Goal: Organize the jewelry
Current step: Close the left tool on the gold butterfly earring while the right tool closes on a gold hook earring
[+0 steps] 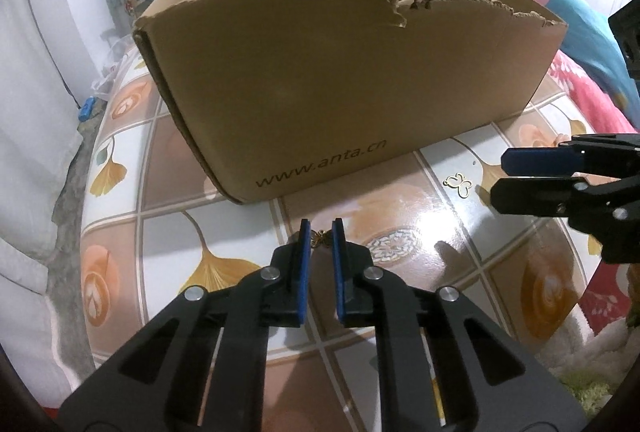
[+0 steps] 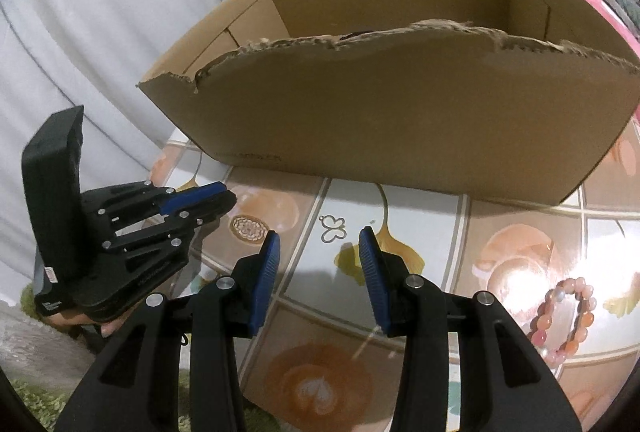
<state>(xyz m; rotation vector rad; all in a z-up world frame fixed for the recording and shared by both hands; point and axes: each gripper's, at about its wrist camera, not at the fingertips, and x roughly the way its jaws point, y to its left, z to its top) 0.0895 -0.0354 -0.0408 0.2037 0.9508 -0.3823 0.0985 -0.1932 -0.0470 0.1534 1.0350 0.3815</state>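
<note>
The left gripper [image 1: 321,232] brackets a small gold charm [image 1: 320,238] on the table [image 1: 400,332], jaws narrowed but not visibly pinching. The right gripper [image 2: 319,246] gapes before the butterfly charm [image 2: 332,227] near the cardboard box [image 2: 400,128]. Thin, flat charms may skid on the glossy tabletop, and the bead bracelet [image 2: 566,320] waits by the right edge.

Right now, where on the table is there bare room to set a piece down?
Bare tabletop lies between the cardboard box and the bead bracelet, and along the box's left end. The front middle is crowded: the left gripper around a small charm, the butterfly charm, and the right gripper.
</note>
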